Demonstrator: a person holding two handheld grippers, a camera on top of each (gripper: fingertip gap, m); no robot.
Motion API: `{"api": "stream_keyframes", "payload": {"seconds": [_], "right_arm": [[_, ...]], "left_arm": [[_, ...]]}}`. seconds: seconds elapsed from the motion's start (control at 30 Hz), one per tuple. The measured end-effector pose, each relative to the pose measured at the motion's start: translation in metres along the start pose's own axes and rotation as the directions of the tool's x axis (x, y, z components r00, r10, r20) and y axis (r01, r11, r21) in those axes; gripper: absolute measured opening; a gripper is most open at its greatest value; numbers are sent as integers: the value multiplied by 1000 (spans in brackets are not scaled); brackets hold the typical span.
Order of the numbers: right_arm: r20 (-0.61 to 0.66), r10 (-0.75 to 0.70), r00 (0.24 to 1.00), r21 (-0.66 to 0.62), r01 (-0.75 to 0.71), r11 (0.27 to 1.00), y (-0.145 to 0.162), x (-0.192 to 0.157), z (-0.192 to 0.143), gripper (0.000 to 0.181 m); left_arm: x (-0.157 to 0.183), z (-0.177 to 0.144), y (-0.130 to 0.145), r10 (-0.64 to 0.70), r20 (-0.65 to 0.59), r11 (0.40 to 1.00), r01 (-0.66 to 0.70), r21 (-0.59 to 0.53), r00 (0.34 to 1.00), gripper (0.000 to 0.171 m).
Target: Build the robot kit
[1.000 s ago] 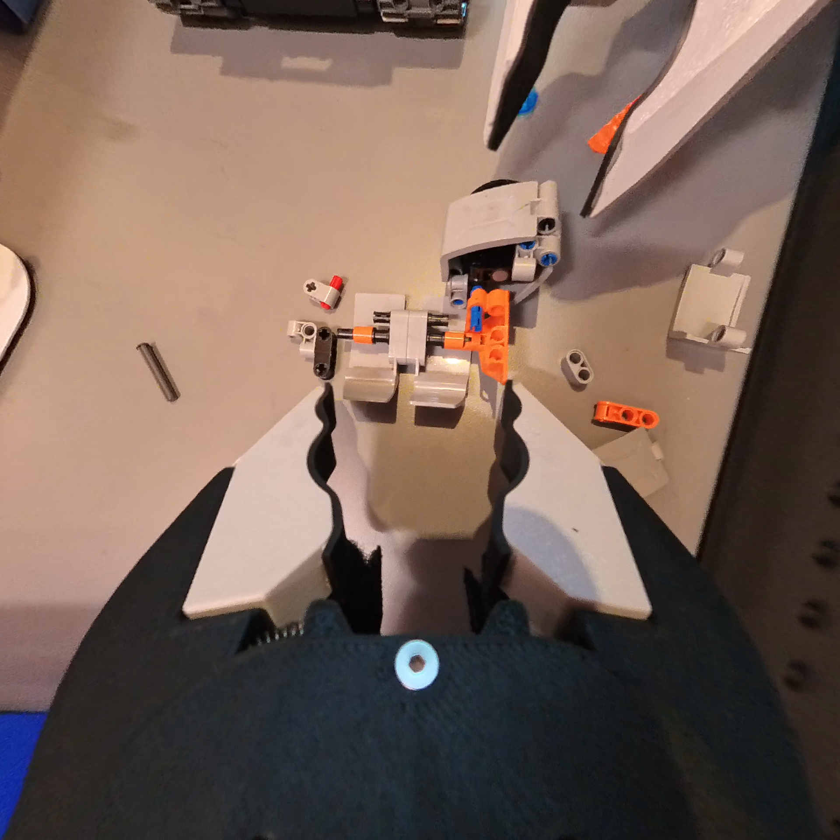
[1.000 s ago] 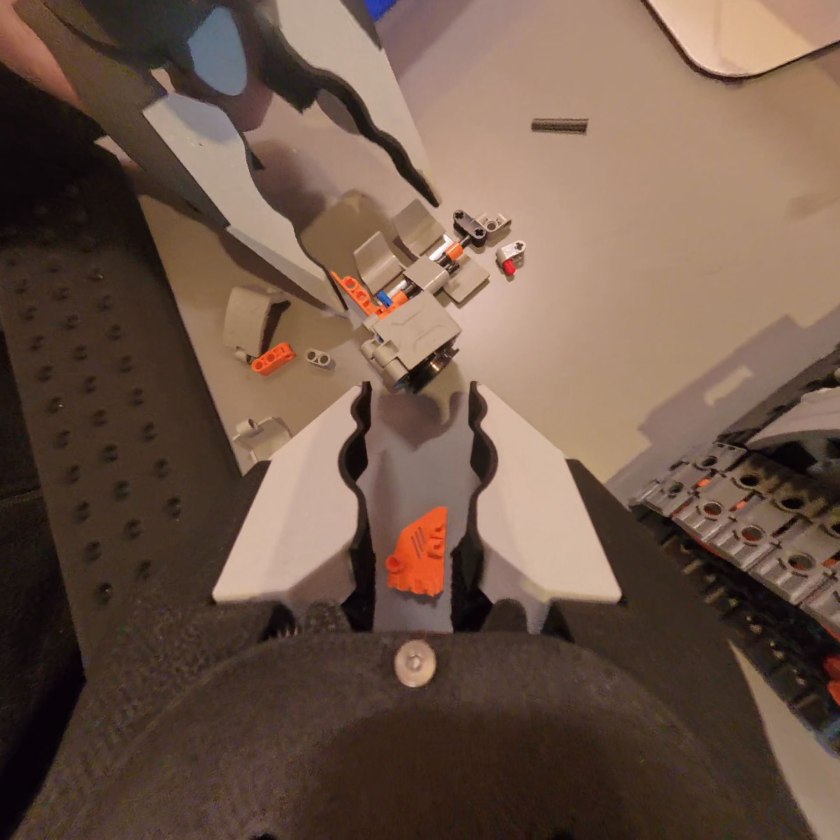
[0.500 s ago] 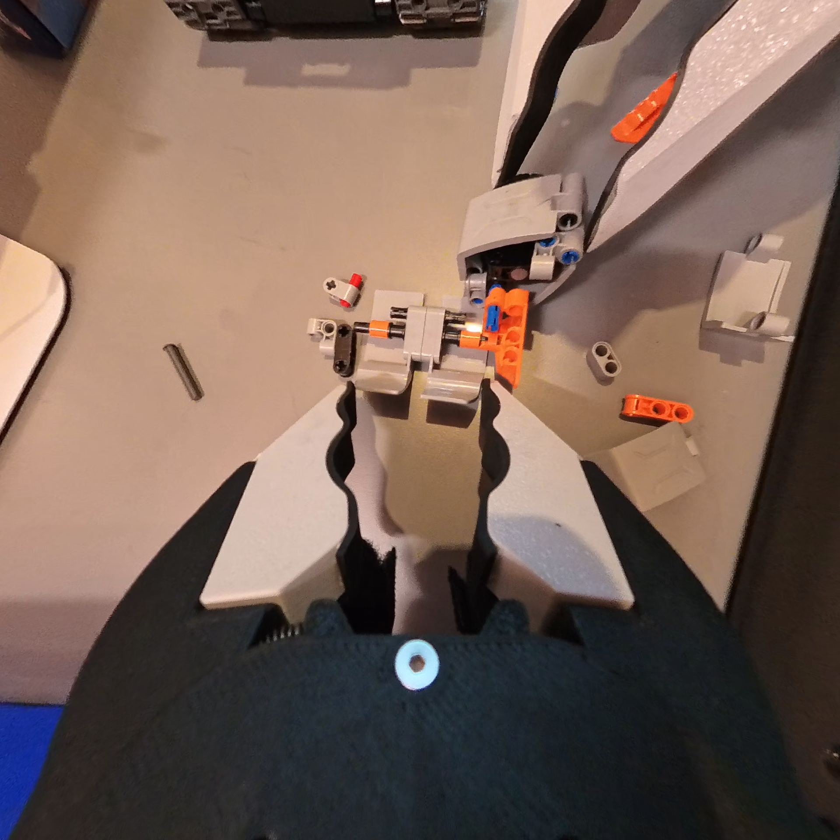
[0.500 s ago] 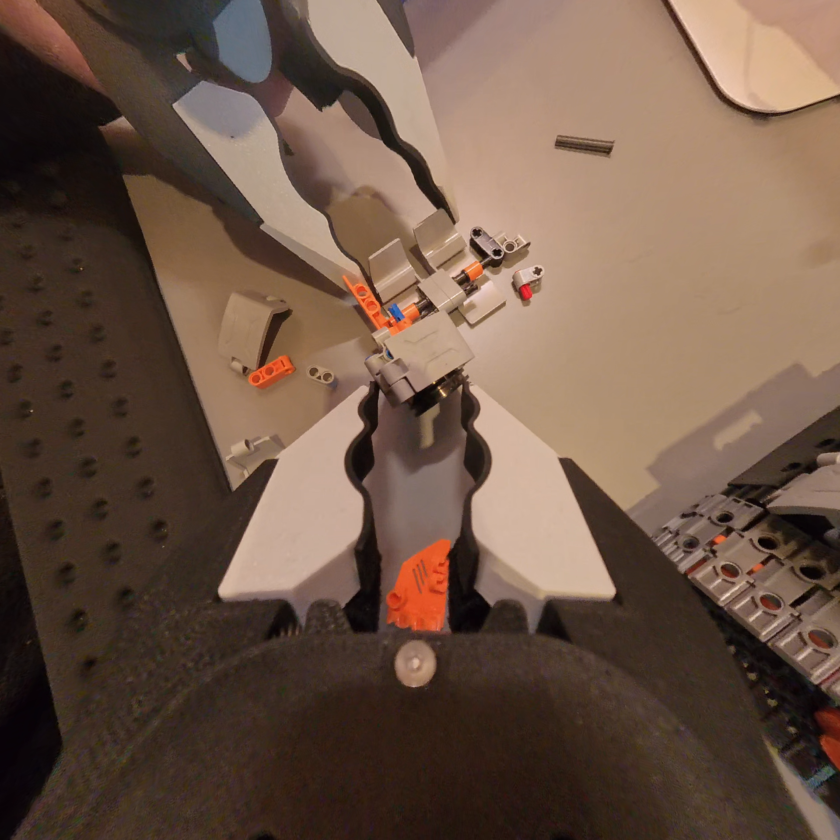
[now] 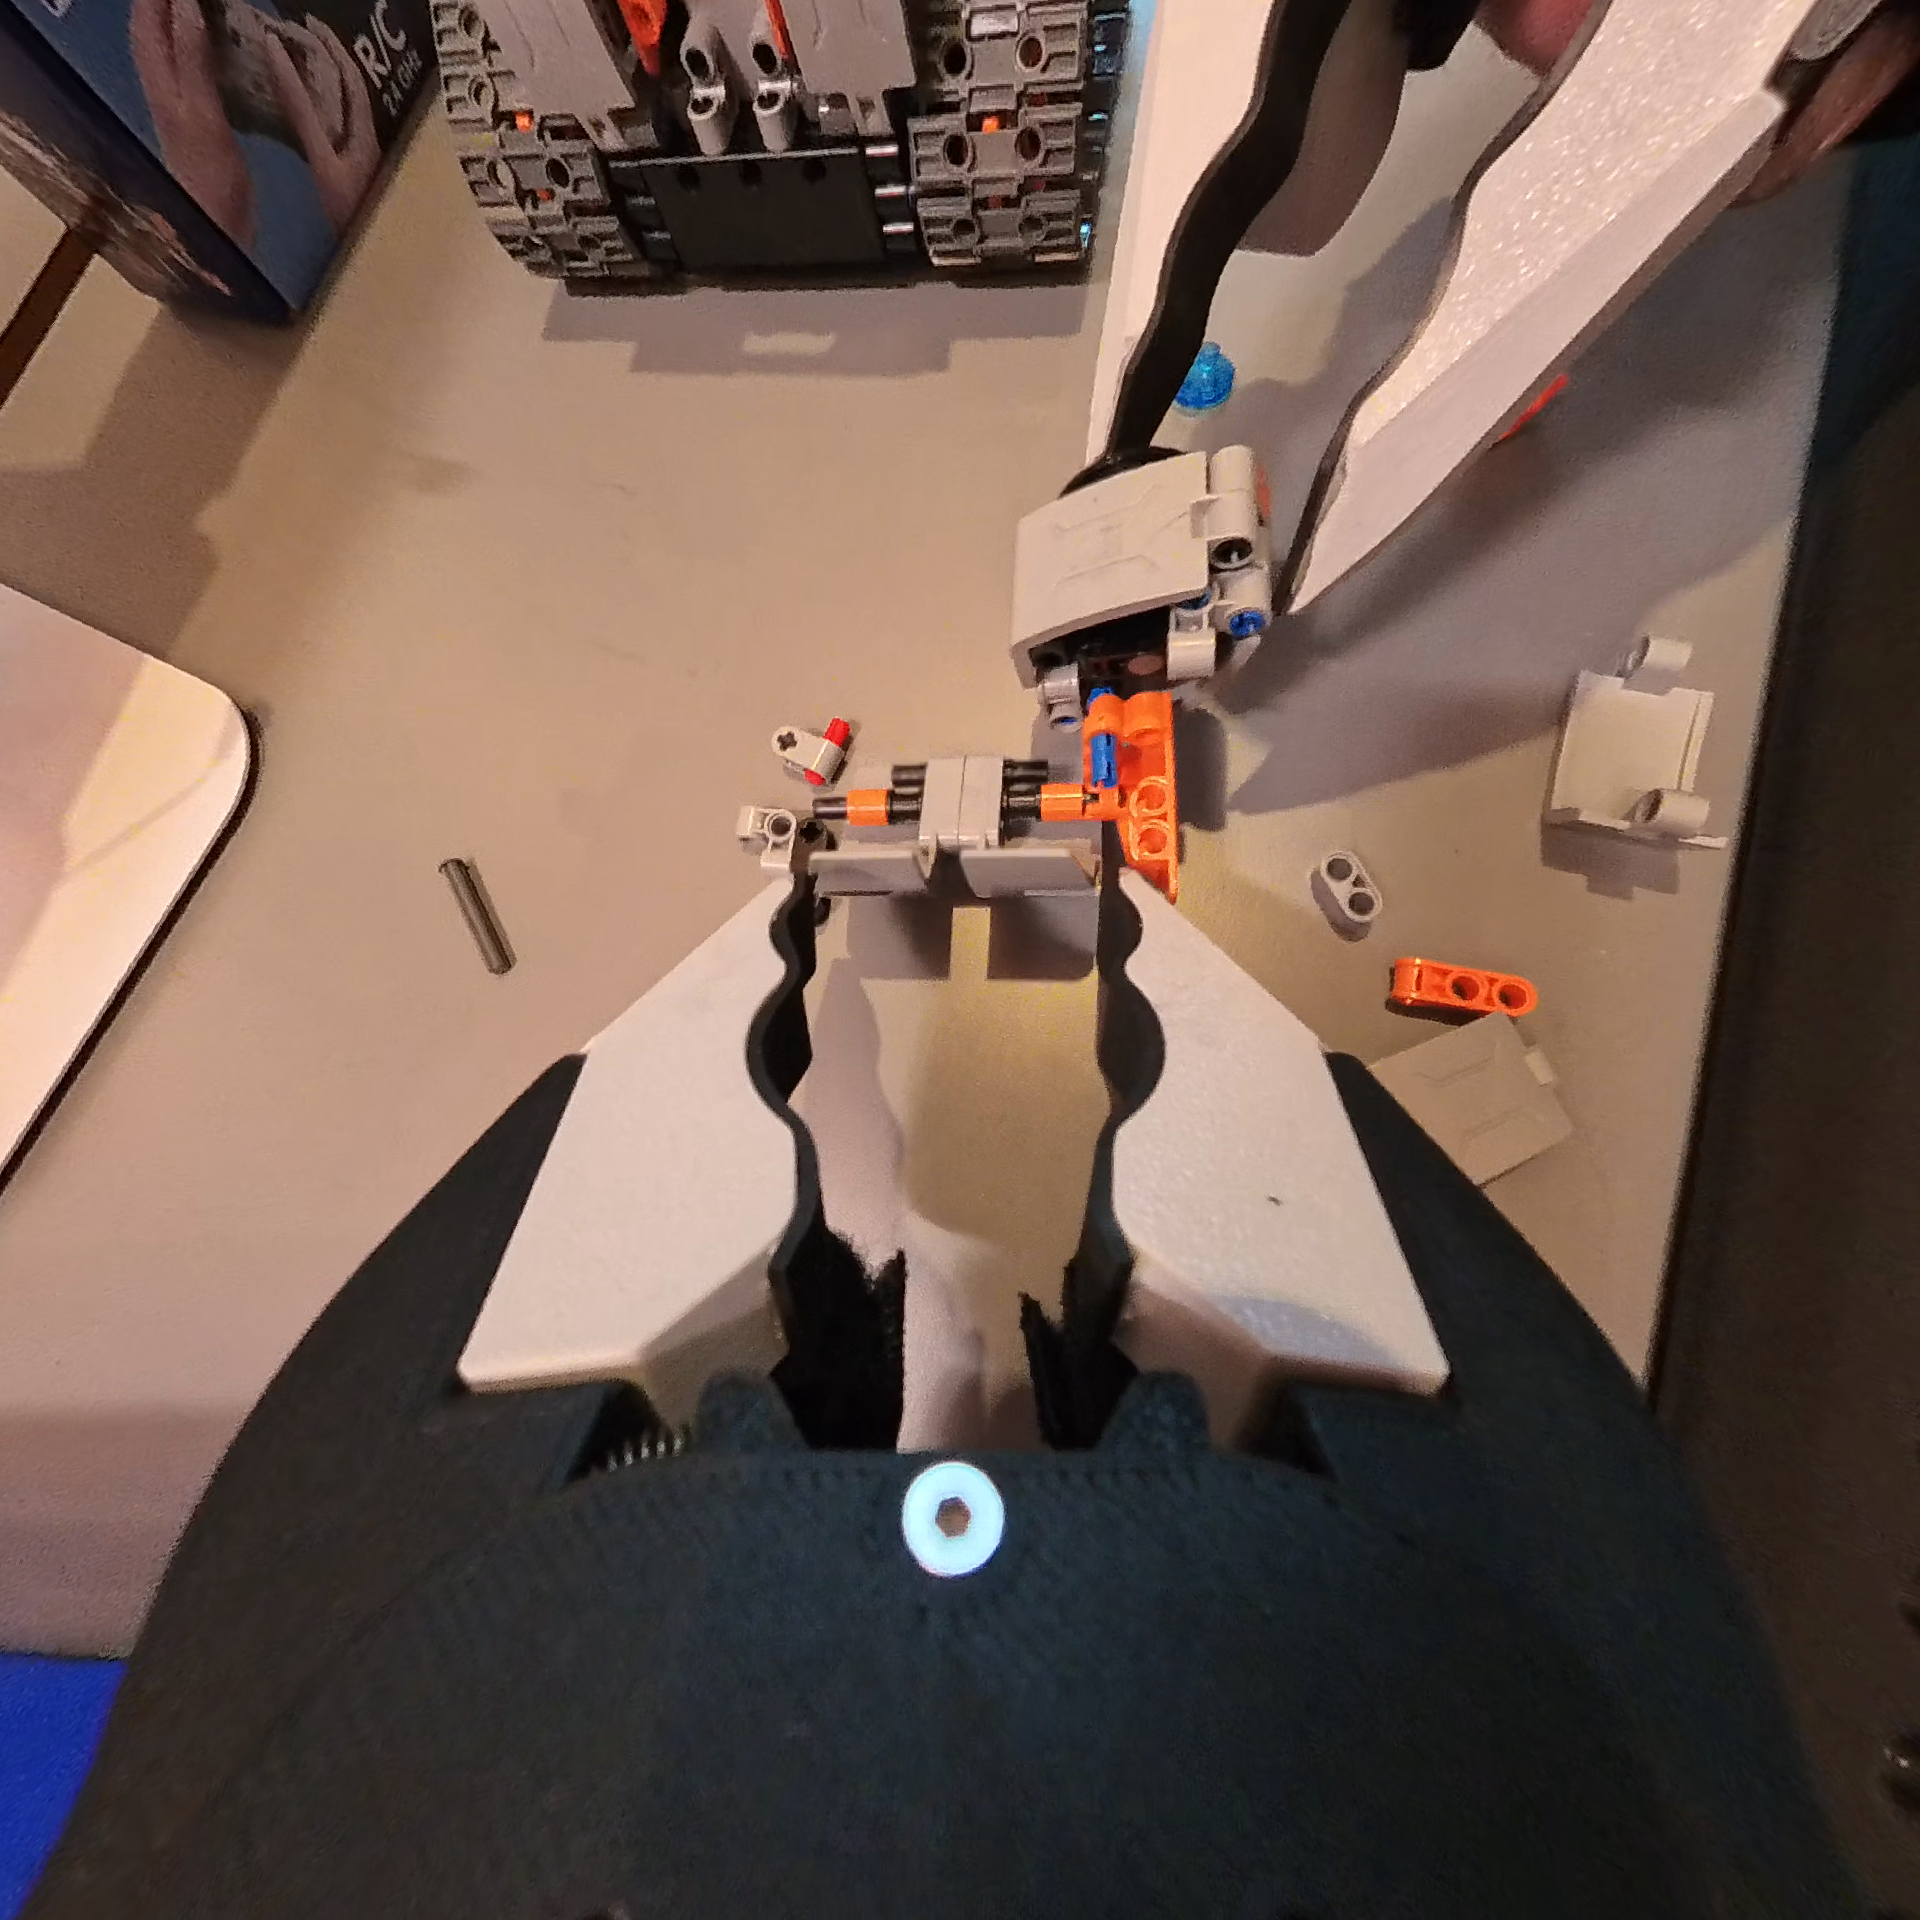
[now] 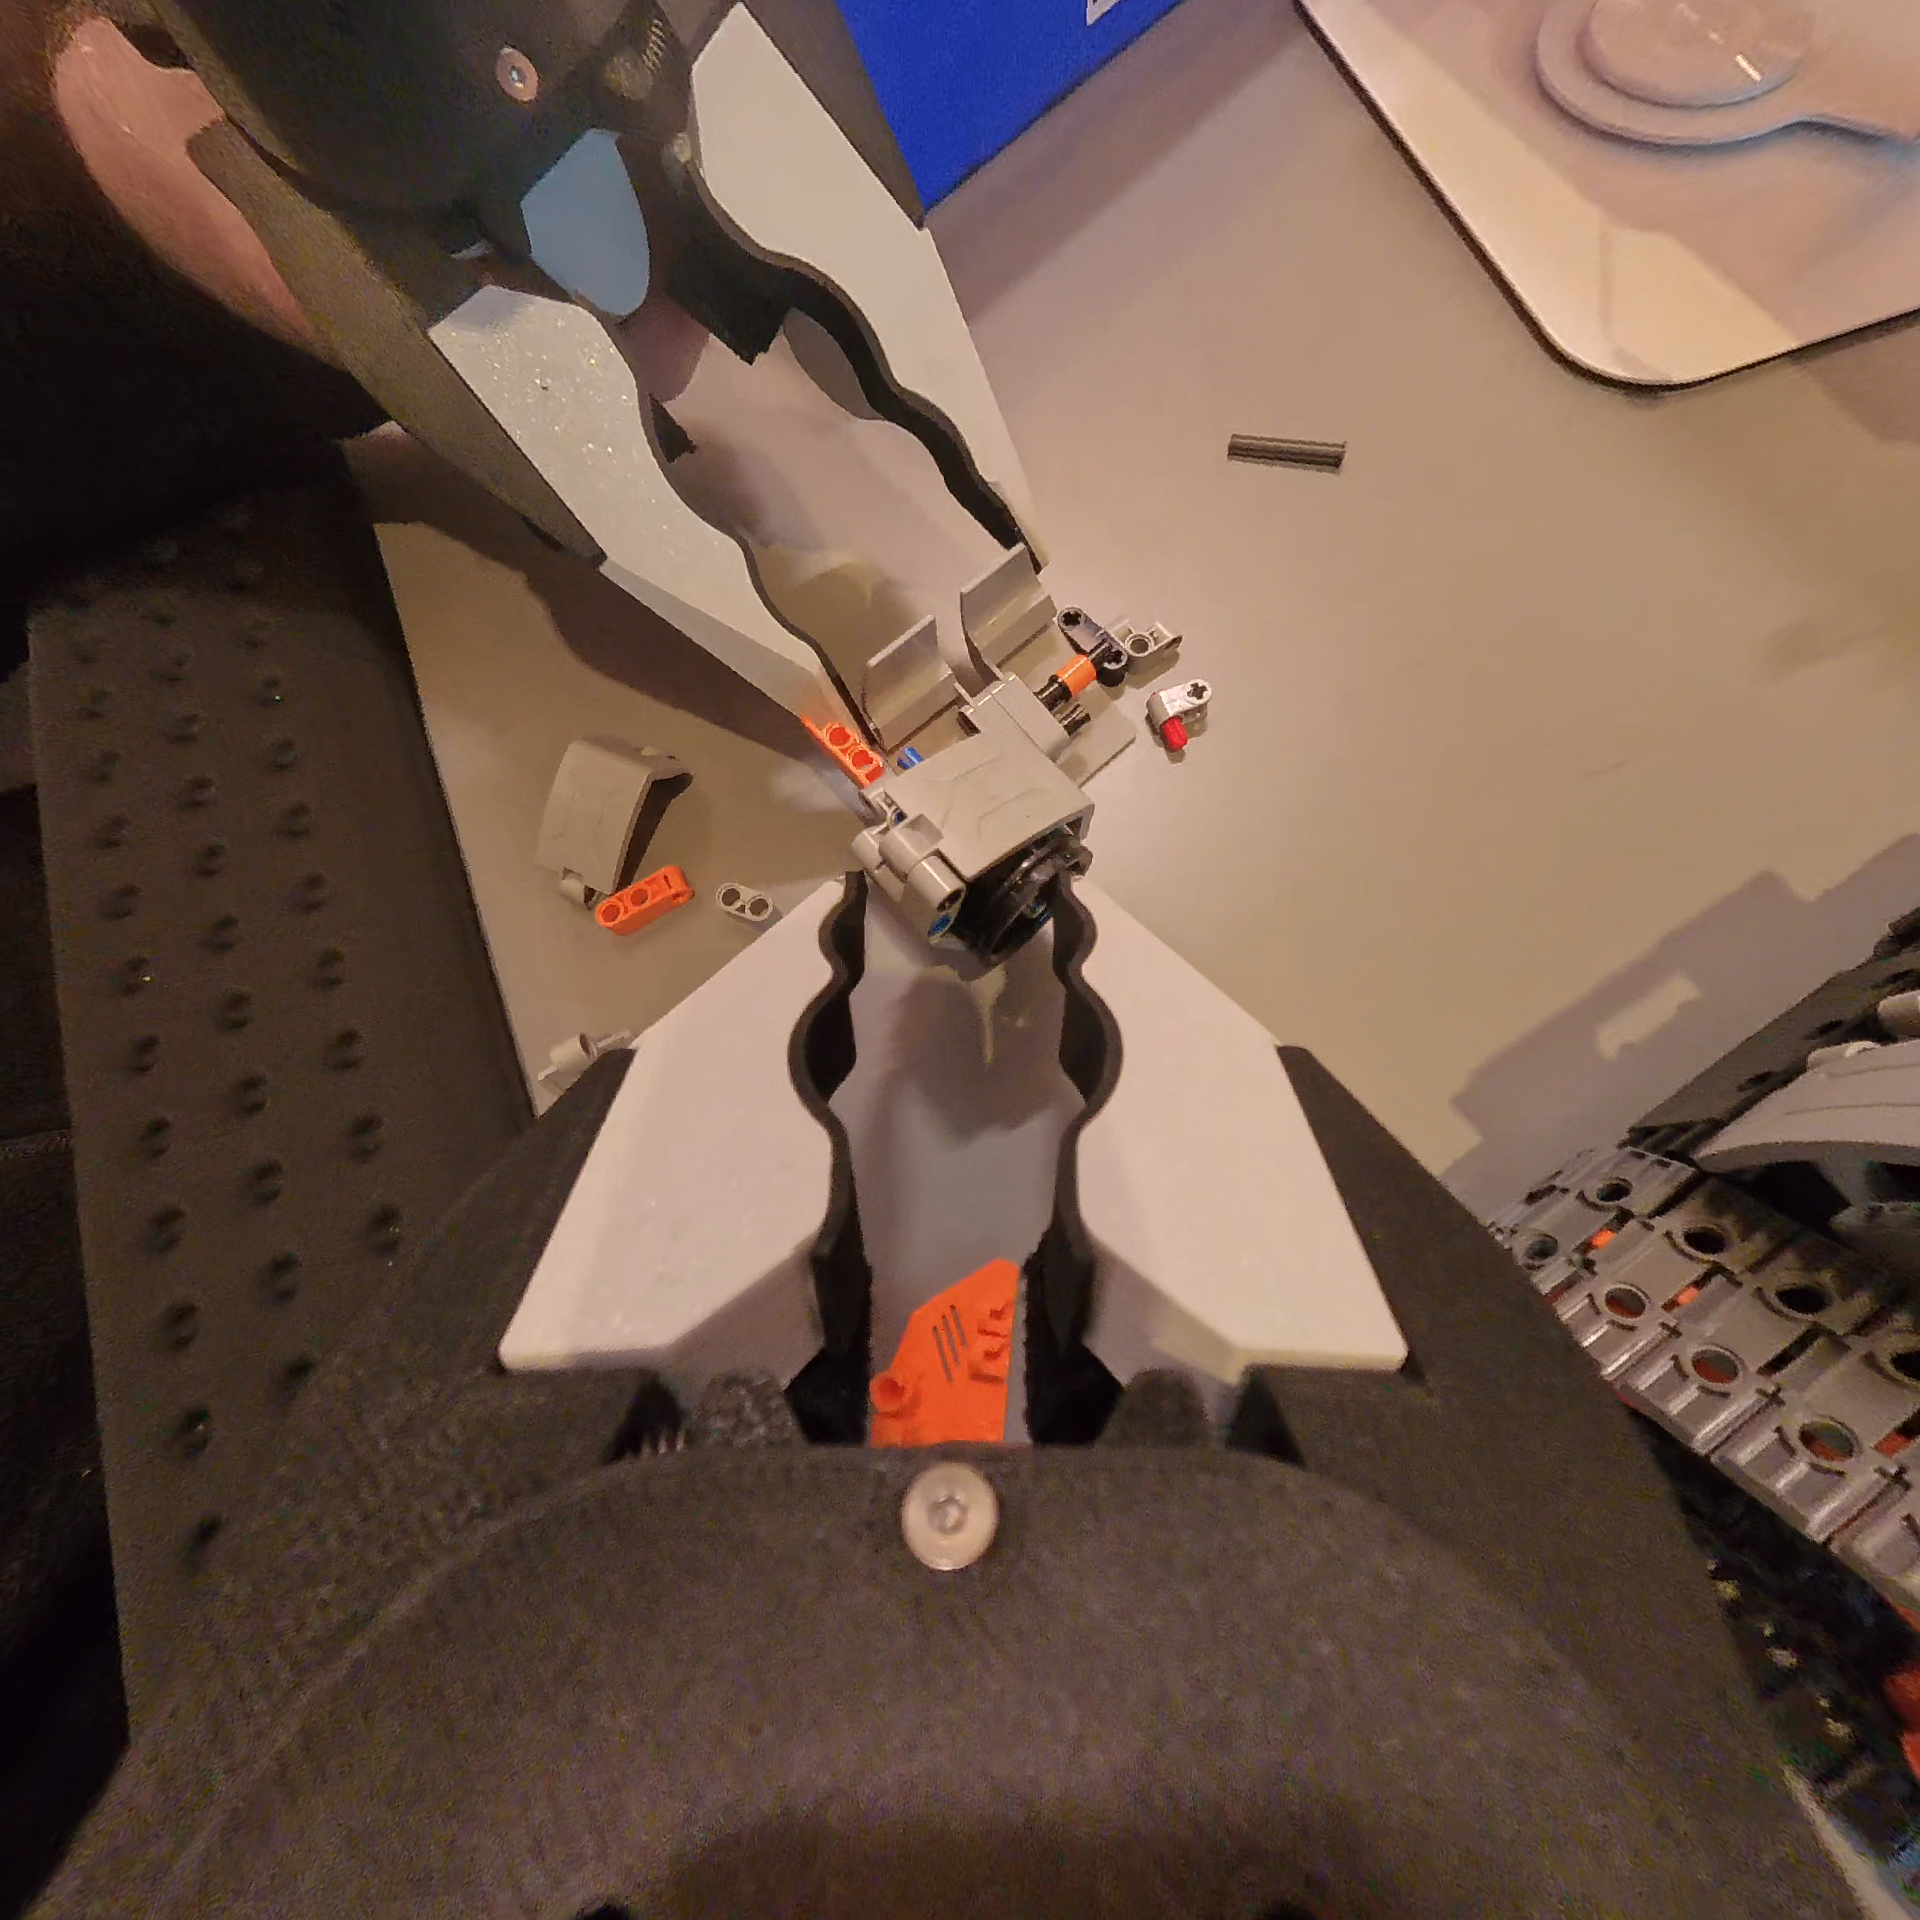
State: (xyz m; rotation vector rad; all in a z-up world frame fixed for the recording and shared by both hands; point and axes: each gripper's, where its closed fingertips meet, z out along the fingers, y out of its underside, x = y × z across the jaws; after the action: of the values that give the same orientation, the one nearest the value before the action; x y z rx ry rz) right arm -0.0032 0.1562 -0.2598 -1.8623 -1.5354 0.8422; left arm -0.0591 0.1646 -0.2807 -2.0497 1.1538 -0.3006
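Note:
A small brick assembly lies on the tan table: two grey curved panels on a black axle with orange bushes (image 5: 951,821), an orange beam (image 5: 1148,805) and a grey boxy block (image 5: 1122,561). My left gripper (image 5: 956,896) is shut on the panel end, one fingertip at each side. My right gripper (image 6: 961,894) is shut on the grey block (image 6: 987,810), gripping its black round back. In the left wrist view the right gripper's fingers (image 5: 1455,343) flank the block. An orange wedge piece (image 6: 945,1351) lies under the right gripper.
A grey tracked model (image 5: 779,135) and a box (image 5: 187,135) stand at the back. A white board (image 5: 104,831) lies left. Loose parts: dark rod (image 5: 476,914), red-tipped connector (image 5: 816,750), grey panels (image 5: 1626,758), orange beam (image 5: 1463,985), grey link (image 5: 1348,894). A black perforated mat (image 6: 208,935) borders the table. Left tips to right tips: about 7 centimetres.
Both grippers moved in on the assembly and narrowed. The left fingertips now touch the panel ends. The right fingertips have closed on the grey block.

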Motion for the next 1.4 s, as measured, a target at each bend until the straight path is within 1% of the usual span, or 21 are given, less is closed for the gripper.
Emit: {"api": "stream_keyframes", "payload": {"seconds": [0.2,0.53,0.73,1.03,1.27,1.3,1.33,1.4], "right_arm": [[13,18,1000,14,-18,1000,1,2,-2,36],[19,20,1000,1,-20,1000,6,3,-2,38],[23,24,999,22,-25,999,4,4,-5,43],[42,34,999,81,-37,996,-2,4,-15,45],[33,36,999,75,-38,996,2,6,-17,45],[34,37,999,73,-39,997,2,7,-17,44],[36,36,999,67,-39,997,4,6,-16,45],[41,19,999,45,-20,999,7,4,-14,44]], "left_arm": [[1,3,-2,5,1,1000,-5,-8,1000,52],[1,6,-1,6,2,1000,-6,-11,1000,52],[0,5,-4,0,0,1000,0,-3,1000,52],[0,3,-10,-47,-27,998,48,41,999,52],[3,10,2,-45,-37,999,44,-24,998,52],[4,11,4,-43,-47,998,42,-38,998,51],[11,12,7,-43,-92,998,39,-47,995,23],[12,16,12,-45,-99,997,38,-72,994,26]]}}
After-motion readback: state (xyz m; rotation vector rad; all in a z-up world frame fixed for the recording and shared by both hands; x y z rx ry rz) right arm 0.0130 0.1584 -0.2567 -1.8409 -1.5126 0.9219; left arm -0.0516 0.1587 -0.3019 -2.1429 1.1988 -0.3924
